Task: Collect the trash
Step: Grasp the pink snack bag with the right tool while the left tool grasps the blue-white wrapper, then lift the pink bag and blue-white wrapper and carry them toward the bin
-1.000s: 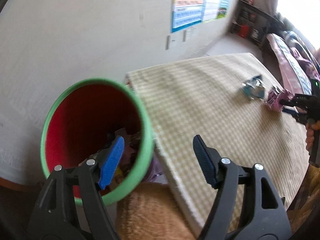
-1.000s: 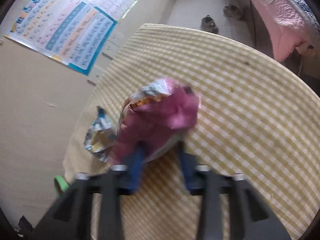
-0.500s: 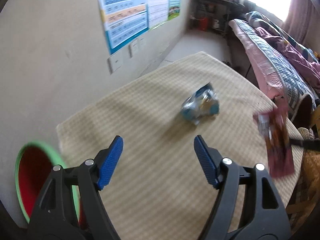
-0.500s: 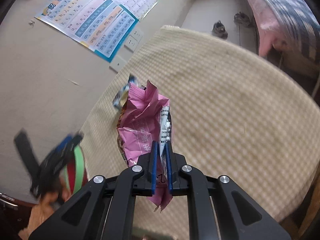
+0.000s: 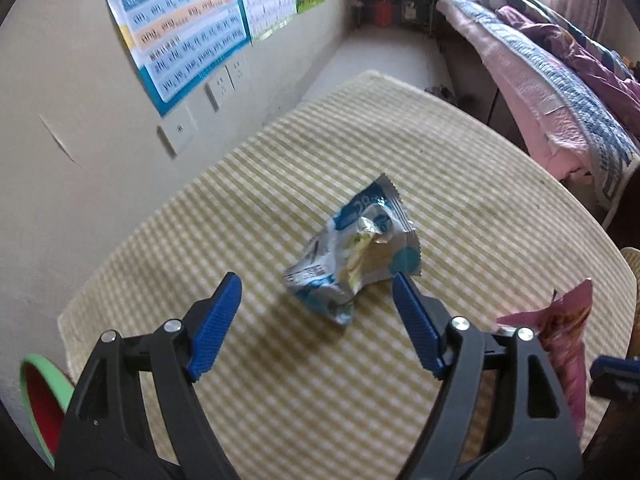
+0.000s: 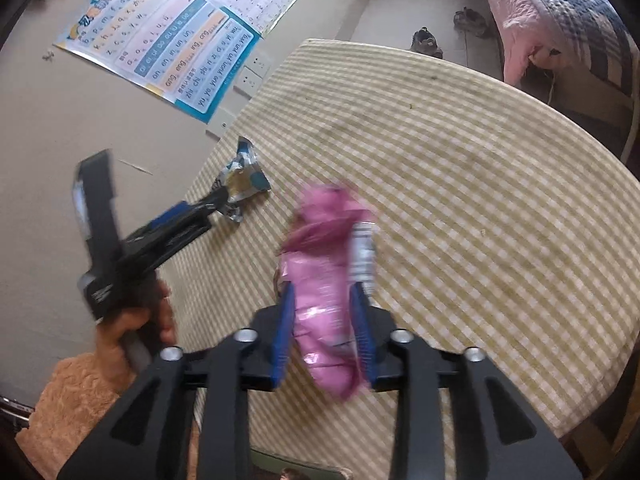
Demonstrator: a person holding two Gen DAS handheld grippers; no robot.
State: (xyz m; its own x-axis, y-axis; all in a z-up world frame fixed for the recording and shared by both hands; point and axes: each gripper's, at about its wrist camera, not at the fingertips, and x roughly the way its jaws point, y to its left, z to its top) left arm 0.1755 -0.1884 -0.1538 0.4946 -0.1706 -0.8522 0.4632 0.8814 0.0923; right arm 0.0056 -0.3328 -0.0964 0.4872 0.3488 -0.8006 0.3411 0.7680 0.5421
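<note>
A crumpled blue-and-silver wrapper (image 5: 352, 256) lies on the checked tablecloth (image 5: 480, 208). My left gripper (image 5: 316, 282) hovers right at its near end, jaws wide and still opening, pads clear of it. From the right wrist view the left gripper (image 6: 218, 200) reaches that wrapper (image 6: 242, 178) from the left. A pink snack wrapper (image 6: 324, 280) hangs blurred between the pads of my right gripper (image 6: 323, 292). Those jaws are opening and no longer pinch it. The pink wrapper (image 5: 560, 344) also shows at the right in the left wrist view.
A red bin with a green rim (image 5: 36, 396) stands low beside the table's near-left corner. The wall with posters (image 5: 180, 32) and sockets runs along the table's left side. A bed with a pink quilt (image 5: 560, 80) lies beyond on the right, with shoes (image 6: 426, 40) on the floor.
The left gripper swung from over the bin across the table to the blue-and-silver wrapper. The right gripper lifted the pink wrapper clamped tight, and its jaws have now parted.
</note>
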